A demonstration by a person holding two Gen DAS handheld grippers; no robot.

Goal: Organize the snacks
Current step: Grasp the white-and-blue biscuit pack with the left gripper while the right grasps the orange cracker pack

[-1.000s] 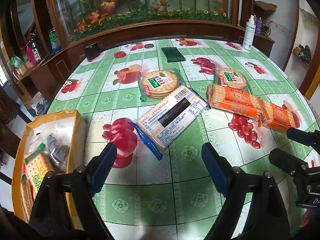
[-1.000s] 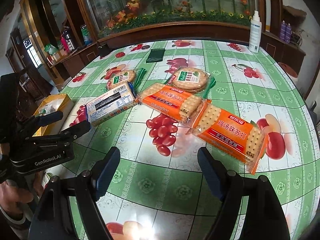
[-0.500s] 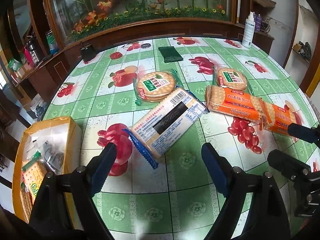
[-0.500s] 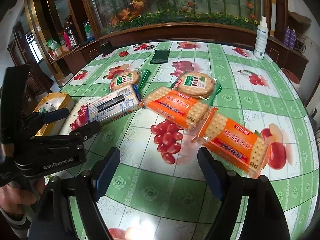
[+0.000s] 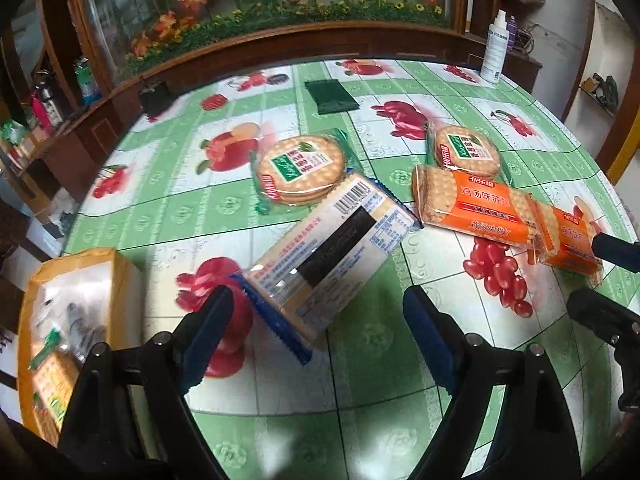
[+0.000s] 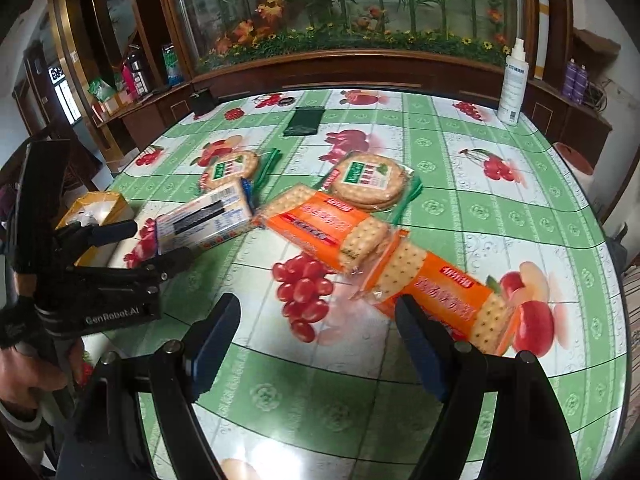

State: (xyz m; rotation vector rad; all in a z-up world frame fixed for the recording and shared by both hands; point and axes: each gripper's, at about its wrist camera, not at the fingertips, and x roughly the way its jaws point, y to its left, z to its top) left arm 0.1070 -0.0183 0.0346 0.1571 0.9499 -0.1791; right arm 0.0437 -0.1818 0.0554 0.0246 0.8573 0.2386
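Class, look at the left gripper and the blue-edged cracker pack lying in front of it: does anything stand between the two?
Nothing visible does. The left gripper is open, and only bare tablecloth lies between its fingers and the blue-edged pack. The round pack lies beyond the far end of the blue-edged one.

Round desk (image 6: pixel 500 208) in green checked fruit-print cloth, curved wooden cabinet (image 6: pixel 360 68) beyond the hand-held gripper with glass panel of painted bamboo and flowers (image 6: pixel 340 8), white wall (image 5: pixel 560 40) far right, cluttered wooden shelves (image 6: pixel 120 92) far left
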